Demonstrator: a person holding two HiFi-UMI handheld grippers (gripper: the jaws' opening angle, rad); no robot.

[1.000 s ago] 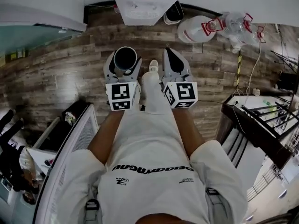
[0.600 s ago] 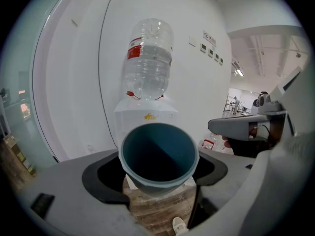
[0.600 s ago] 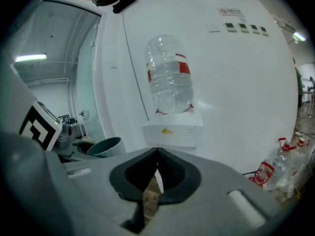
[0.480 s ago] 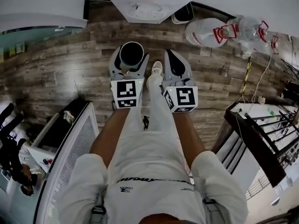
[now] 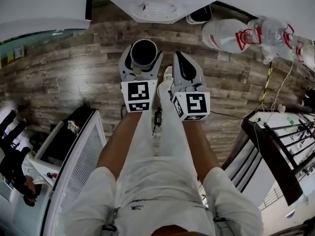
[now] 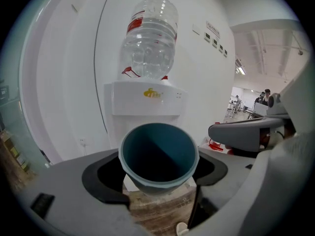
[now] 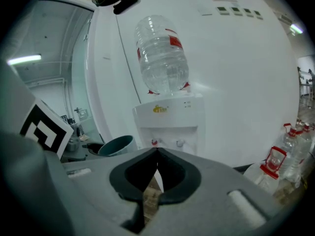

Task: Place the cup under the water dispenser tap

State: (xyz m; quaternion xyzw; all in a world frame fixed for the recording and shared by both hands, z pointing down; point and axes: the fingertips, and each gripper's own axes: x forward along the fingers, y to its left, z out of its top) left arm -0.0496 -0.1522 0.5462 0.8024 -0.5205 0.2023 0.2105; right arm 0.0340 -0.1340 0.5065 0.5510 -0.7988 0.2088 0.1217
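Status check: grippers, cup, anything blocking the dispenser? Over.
Left gripper shut on cup. Right gripper shut, empty. Cup short of water dispenser, not yet under tap. Nothing seen in the way.

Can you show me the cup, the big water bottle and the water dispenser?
cup [image 6: 158, 154], left gripper view, on its dark inside.
water bottle [image 6: 149, 43], left gripper view, on its clear body.
water dispenser [image 7: 177, 116], right gripper view, on its white front above the taps.

No legible text. Water dispenser [image 6: 147, 107] is carrying an orange logo [image 6: 153, 93], too blurred to read; bottle [image 6: 150, 48] is showing a red label [image 6: 141, 23], print illegible; wall plaques [image 6: 215, 42] are showing only green smudges; shirt logo [image 5: 135, 208] too small.
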